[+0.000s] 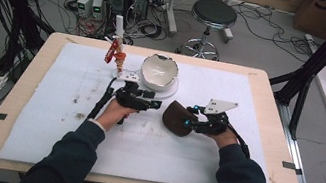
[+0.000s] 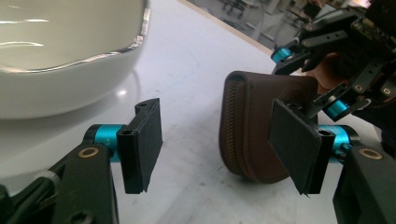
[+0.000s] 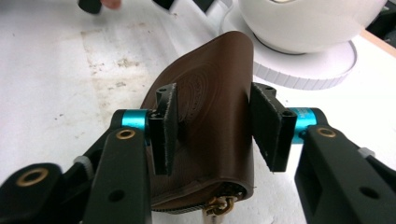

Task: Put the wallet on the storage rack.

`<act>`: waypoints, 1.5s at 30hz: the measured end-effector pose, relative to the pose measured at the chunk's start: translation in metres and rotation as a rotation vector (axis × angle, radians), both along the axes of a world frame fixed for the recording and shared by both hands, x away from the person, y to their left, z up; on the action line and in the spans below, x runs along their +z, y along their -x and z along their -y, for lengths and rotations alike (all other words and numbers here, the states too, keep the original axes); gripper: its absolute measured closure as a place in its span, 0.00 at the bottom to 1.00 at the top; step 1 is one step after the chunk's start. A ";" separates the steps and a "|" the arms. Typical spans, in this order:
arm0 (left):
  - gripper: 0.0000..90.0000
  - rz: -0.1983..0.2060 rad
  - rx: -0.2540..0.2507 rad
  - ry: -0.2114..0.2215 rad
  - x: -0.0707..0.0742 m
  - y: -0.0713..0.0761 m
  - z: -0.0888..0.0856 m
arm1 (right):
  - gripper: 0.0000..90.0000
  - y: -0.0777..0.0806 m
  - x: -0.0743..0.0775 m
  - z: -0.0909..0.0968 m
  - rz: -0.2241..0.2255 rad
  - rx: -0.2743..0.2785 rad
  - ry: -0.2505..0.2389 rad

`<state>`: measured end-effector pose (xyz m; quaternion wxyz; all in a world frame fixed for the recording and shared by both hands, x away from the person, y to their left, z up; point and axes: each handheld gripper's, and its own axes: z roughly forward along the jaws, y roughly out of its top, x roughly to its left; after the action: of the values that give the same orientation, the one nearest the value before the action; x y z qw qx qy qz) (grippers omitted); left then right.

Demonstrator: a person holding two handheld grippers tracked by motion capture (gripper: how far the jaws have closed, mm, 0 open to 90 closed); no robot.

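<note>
Pouch (image 1: 177, 118), brown, zipped, stands mid-frame, pinched by right hand-held gripper (image 1: 189, 122); left hand-held gripper (image 1: 152, 104), spread and empty, sits just left of it.

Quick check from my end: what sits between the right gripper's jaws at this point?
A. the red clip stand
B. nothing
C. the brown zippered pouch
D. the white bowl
C: in the right gripper view the brown zippered pouch stands between the two pads of the right gripper, while the white bowl sits beyond it on its round base.
</note>
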<state>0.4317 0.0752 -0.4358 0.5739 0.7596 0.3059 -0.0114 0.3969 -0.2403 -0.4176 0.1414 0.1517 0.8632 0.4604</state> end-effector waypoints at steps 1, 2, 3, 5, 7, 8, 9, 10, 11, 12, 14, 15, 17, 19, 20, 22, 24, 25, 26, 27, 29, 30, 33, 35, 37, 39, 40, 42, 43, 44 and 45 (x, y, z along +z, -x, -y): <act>0.39 0.002 -0.011 -0.003 -0.001 -0.001 0.004 | 0.62 0.000 0.000 0.000 0.003 0.001 0.000; 0.39 0.001 -0.023 -0.002 -0.002 -0.002 0.008 | 0.63 0.000 0.000 0.000 0.004 0.005 -0.003; 0.39 -0.004 -0.029 0.000 -0.004 -0.002 0.011 | 0.63 0.001 0.000 0.000 0.008 0.008 -0.007; 0.39 -0.006 -0.052 0.002 -0.006 -0.003 0.017 | 0.64 0.001 0.001 0.000 0.017 0.020 -0.012; 0.39 -0.007 -0.075 0.005 -0.008 -0.003 0.020 | 0.65 0.002 0.001 0.000 0.017 0.022 -0.018; 0.39 -0.009 -0.082 0.006 -0.009 -0.003 0.021 | 0.65 0.002 0.001 0.000 0.018 0.023 -0.019; 0.40 -0.010 -0.089 0.004 -0.010 -0.003 0.022 | 0.65 0.002 0.001 0.000 0.017 0.026 -0.023; 0.41 -0.014 -0.092 0.005 -0.011 -0.004 0.022 | 0.65 0.002 0.002 0.000 0.017 0.024 -0.027; 0.42 -0.017 -0.093 0.006 -0.012 -0.004 0.021 | 0.65 0.002 0.002 0.000 0.017 0.026 -0.028; 0.44 -0.016 -0.106 0.012 -0.012 -0.004 0.021 | 0.65 0.002 0.002 0.000 0.016 0.025 -0.028; 0.51 -0.003 -0.132 0.007 -0.013 -0.003 0.024 | 0.65 0.002 0.002 -0.001 0.012 0.024 -0.032; 0.54 0.009 -0.149 -0.002 -0.013 -0.001 0.026 | 0.65 0.002 0.002 0.000 0.016 0.023 -0.032; 0.55 0.033 -0.158 -0.024 -0.013 0.001 0.029 | 0.65 0.002 0.001 0.000 0.011 0.023 -0.034; 0.55 0.040 -0.160 -0.028 -0.013 0.002 0.029 | 0.65 0.001 0.001 0.000 0.005 0.019 -0.036; 0.57 0.047 -0.163 -0.035 -0.013 0.001 0.028 | 0.65 0.001 0.001 0.000 0.001 0.020 -0.037; 0.60 0.059 -0.167 -0.044 -0.011 0.002 0.027 | 0.65 0.001 0.001 -0.001 -0.001 0.014 -0.035; 0.61 0.077 -0.173 -0.051 -0.011 0.003 0.027 | 0.62 0.000 0.000 0.000 -0.028 0.001 -0.040; 0.62 0.088 -0.177 -0.050 -0.010 0.003 0.027 | 0.60 -0.001 -0.001 -0.001 -0.045 -0.001 -0.046; 0.63 0.097 -0.178 -0.050 -0.009 0.004 0.028 | 0.57 -0.001 -0.002 -0.002 -0.063 -0.004 -0.043; 0.63 0.109 -0.181 -0.049 -0.009 0.004 0.028 | 0.54 -0.003 -0.005 -0.004 -0.082 -0.006 -0.035; 0.64 0.112 -0.184 -0.063 -0.008 0.005 0.028 | 0.52 -0.004 -0.009 -0.009 -0.122 -0.003 -0.022; 0.64 0.106 -0.183 -0.061 -0.008 0.004 0.027 | 0.52 -0.003 -0.010 -0.011 -0.126 -0.007 -0.015; 0.62 0.092 -0.171 -0.062 -0.007 0.004 0.026 | 0.54 -0.005 -0.009 -0.011 -0.170 -0.020 -0.027; 0.60 0.086 -0.139 -0.071 -0.003 0.003 0.022 | 0.57 -0.009 -0.010 -0.007 -0.246 -0.041 -0.056; 0.52 0.062 -0.097 -0.063 0.002 0.002 0.014 | 0.63 -0.013 -0.010 0.001 -0.317 -0.041 -0.114; 0.50 0.064 -0.050 -0.051 0.008 0.002 0.001 | 0.67 -0.015 -0.010 0.007 -0.380 -0.042 -0.161; 0.49 0.069 -0.024 -0.043 0.011 0.003 -0.006 | 0.69 -0.015 -0.010 0.009 -0.398 -0.044 -0.184; 0.46 0.069 0.016 -0.039 0.018 0.005 -0.022 | 0.71 -0.016 -0.009 0.011 -0.422 -0.041 -0.216; 0.44 0.073 0.031 -0.041 0.021 0.006 -0.030 | 0.71 -0.016 -0.009 0.012 -0.425 -0.043 -0.224; 0.44 0.085 0.054 -0.043 0.025 0.009 -0.038 | 0.71 -0.016 -0.008 0.012 -0.424 -0.041 -0.234; 0.44 0.097 0.074 -0.038 0.028 0.011 -0.046 | 0.72 -0.016 -0.008 0.013 -0.420 -0.040 -0.240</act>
<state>0.4206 0.1211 -0.4076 0.5737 0.7580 0.3060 0.0523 0.4127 -0.2530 -0.4252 -0.0511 0.2767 0.8097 0.5151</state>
